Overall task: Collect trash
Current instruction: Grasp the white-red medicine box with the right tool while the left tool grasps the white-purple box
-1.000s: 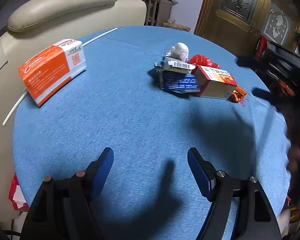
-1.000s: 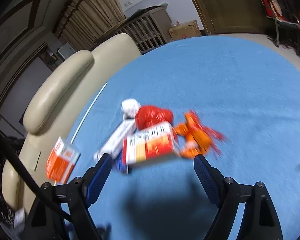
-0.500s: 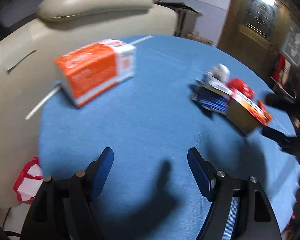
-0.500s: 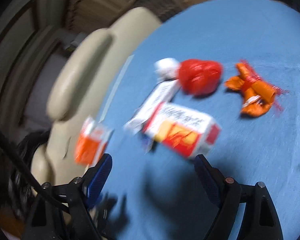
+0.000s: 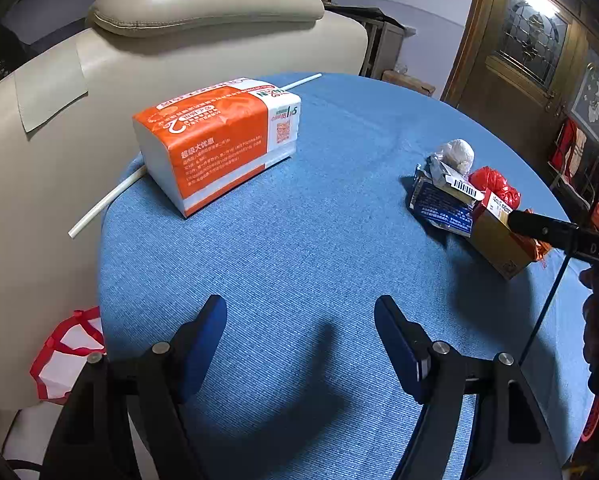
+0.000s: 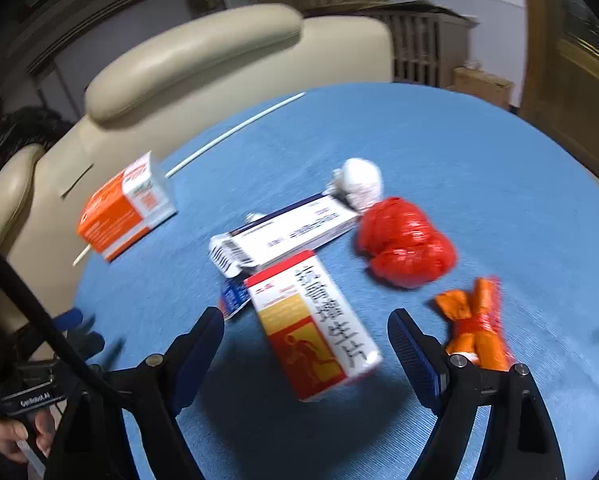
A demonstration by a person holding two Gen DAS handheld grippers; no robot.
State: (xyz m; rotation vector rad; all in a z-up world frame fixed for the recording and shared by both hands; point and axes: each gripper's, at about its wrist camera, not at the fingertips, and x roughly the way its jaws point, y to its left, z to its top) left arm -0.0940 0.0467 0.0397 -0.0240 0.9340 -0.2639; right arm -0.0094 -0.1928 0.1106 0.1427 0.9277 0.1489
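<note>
Several pieces of trash lie on a round blue worktop (image 5: 299,240), with a cream armchair (image 5: 203,32) pushed against its far-left edge and a red-and-white bag (image 5: 65,354) down beside the chair. Farthest left on the cloth sits an orange-and-white tissue pack (image 5: 219,140), resting on a thin white tube (image 5: 103,208) that runs along the rim. The left gripper (image 5: 299,332) hovers over bare cloth nearer the camera, jaws apart with nothing between them. Toward the right a cluster is gathered close together: a flattened blue-and-white carton (image 6: 287,236) with a barcode flap, a white crumpled wad (image 6: 359,180) touching its far end, a red crumpled plastic bag (image 6: 407,248) just beside that, and a red-and-yellow medicine box (image 6: 315,324) lying tilted (its near end overlaps the carton's blue corner). The right gripper (image 6: 307,344) is held low over this box, jaws wide apart, the box lying between them but not pressed by either pad. Just outside its right finger lies a twisted orange wrapper (image 6: 475,320). In the right wrist view, which is somewhat blurred, a hand (image 6: 15,436) shows at the lower left holding the other handle.
</note>
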